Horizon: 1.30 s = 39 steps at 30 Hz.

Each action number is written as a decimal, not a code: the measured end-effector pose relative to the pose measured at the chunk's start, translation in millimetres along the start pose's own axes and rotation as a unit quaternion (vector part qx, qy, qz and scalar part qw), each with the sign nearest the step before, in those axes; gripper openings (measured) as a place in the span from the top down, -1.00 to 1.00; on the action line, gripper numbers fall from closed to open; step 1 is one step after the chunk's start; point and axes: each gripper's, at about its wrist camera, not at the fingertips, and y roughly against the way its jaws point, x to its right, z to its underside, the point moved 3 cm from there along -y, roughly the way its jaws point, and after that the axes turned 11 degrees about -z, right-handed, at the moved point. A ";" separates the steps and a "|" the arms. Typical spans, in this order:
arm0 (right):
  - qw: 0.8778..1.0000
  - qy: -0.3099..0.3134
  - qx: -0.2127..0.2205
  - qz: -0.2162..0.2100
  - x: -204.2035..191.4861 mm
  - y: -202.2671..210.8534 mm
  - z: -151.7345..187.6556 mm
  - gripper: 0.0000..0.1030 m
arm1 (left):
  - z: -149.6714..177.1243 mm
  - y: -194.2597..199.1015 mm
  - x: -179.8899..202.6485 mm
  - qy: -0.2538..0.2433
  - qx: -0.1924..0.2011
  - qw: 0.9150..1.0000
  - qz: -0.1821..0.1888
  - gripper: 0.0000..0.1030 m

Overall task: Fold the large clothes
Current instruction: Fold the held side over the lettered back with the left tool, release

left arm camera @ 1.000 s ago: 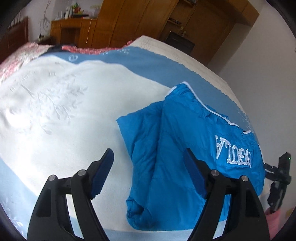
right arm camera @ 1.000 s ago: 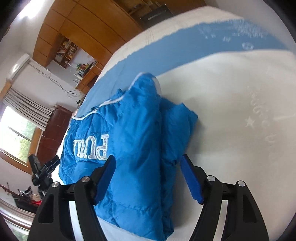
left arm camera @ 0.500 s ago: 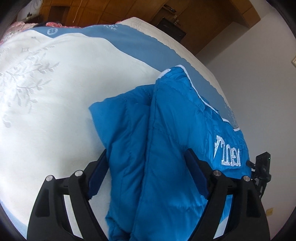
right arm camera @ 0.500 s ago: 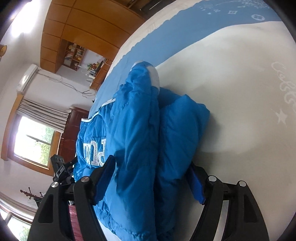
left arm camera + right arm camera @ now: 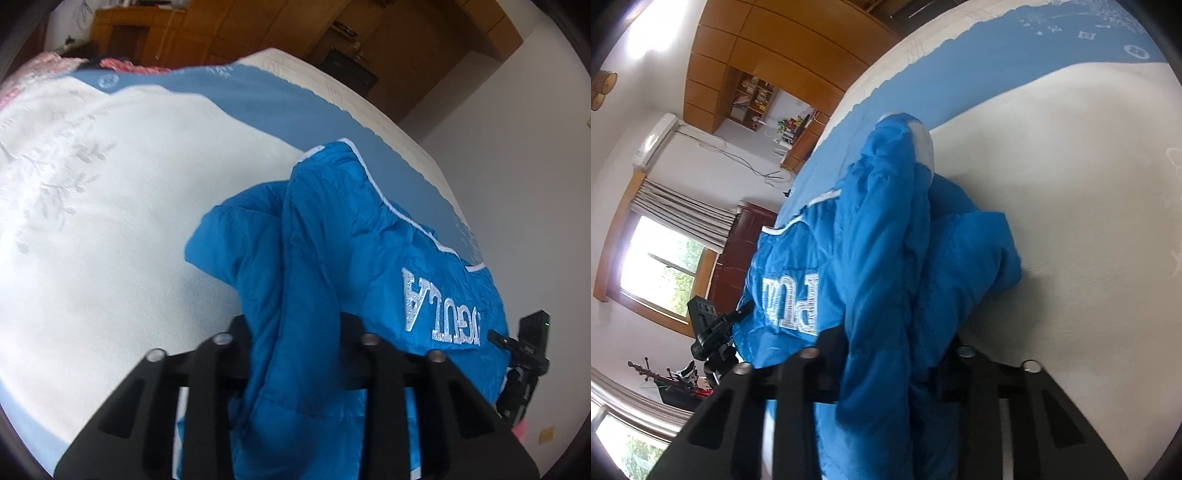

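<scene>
A bright blue padded jacket [image 5: 332,258] with white piping and white lettering lies partly folded on the bed. My left gripper [image 5: 295,332] is shut on a thick bunch of its edge, and the fabric hides the fingertips. In the right wrist view the same jacket [image 5: 886,240] rises in a fold. My right gripper [image 5: 890,343] is shut on the jacket's other end, with the blue pads buried in fabric. The held edges are lifted slightly off the bed.
The bed [image 5: 110,221] has a white and light-blue cover. Wooden wardrobes [image 5: 258,33] stand behind it. A black camera on a tripod [image 5: 528,350] stands beside the bed, also in the right wrist view [image 5: 709,328]. A white wall [image 5: 517,147] runs along one side.
Both grippers moved in over the jacket's edges and closed on the fabric. The jacket has bunched up between the jaws and lifted a little.
</scene>
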 end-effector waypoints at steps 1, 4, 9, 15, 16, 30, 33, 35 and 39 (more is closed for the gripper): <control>1.000 0.007 0.003 0.001 -5.4 2.6 0.0 0.50 | 0.5 5.7 4.3 -0.006 0.009 1.000 -0.009 0.60; 0.999 0.032 0.014 0.000 -27.0 14.6 2.7 0.56 | 2.2 25.6 16.2 -0.019 0.034 0.999 -0.018 0.68; 0.997 0.068 0.020 0.003 -64.7 37.3 12.8 0.58 | 6.4 66.8 31.4 -0.034 0.061 0.998 -0.002 0.70; 0.995 0.099 0.023 0.007 -104.2 74.1 42.3 0.59 | 24.0 115.4 48.6 -0.064 0.084 0.994 0.012 0.71; 0.994 0.102 0.022 0.008 -108.2 78.5 47.9 0.59 | 28.9 123.4 49.9 -0.069 0.086 0.994 0.014 0.71; 0.994 0.108 0.008 0.010 -125.0 127.0 129.6 0.59 | 118.9 178.8 44.8 -0.100 0.076 0.992 0.013 0.69; 0.994 0.110 0.008 0.011 -123.4 131.4 140.5 0.59 | 130.9 180.1 40.5 -0.102 0.077 0.992 0.011 0.69; 0.994 0.107 0.007 0.013 -118.7 132.4 144.8 0.59 | 134.6 177.3 37.4 -0.099 0.075 0.992 0.011 0.68; 0.995 0.095 0.006 0.017 -106.7 129.5 151.6 0.59 | 140.5 160.3 30.4 -0.093 0.065 0.994 0.000 0.67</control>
